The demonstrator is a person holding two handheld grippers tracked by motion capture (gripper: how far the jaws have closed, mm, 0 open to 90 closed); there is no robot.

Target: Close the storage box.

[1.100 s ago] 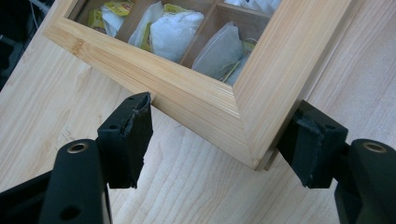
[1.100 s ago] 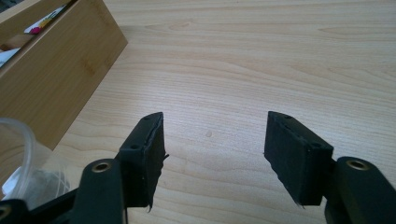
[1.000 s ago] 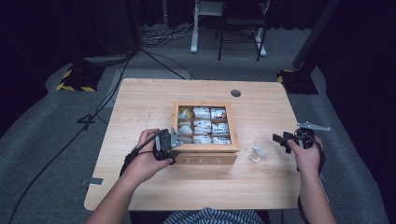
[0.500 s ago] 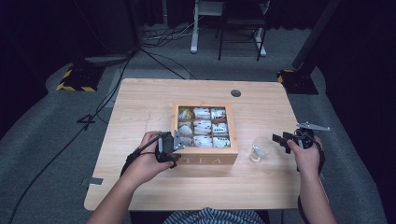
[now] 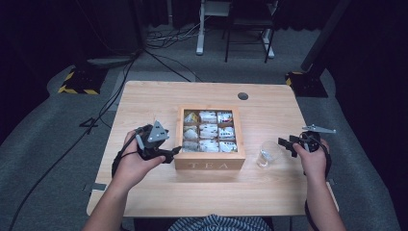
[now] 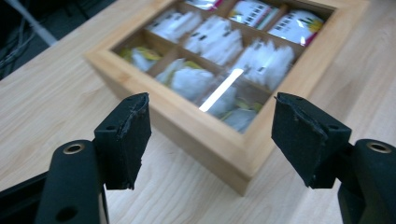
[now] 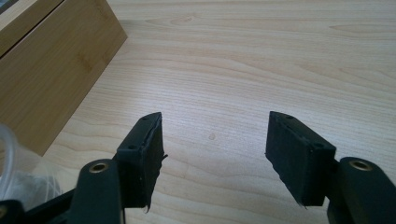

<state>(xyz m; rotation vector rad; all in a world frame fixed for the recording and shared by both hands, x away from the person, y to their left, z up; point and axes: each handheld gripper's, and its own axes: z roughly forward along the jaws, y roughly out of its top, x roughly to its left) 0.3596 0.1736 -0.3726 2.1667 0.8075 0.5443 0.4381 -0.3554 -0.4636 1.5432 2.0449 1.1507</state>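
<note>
The left claw stands with its jaws wide apart and nothing between them; the jaws have just been opening, and in the left gripper view only the near left corner of the tea box lies beyond the gap between the pads. The left claw sits just beside the box's left wall, at its near end, pointing right towards it, apart from the wood as far as the high view lets one judge. The box, marked TEA on its near face, rests mid-table with its sachet compartments visible under a reflective top panel; whether that panel is a shut lid cannot be told for certain. The right claw is likewise open and empty, held level at the right, with a small clear glass lying between it and the box's right wall; in the right gripper view the glass shows at the left edge. Judged risks: a push on the corner by the left claw could slide or skew the box rightwards into the glass; a careless sweep of the right claw could tip the light glass on the table.
</note>
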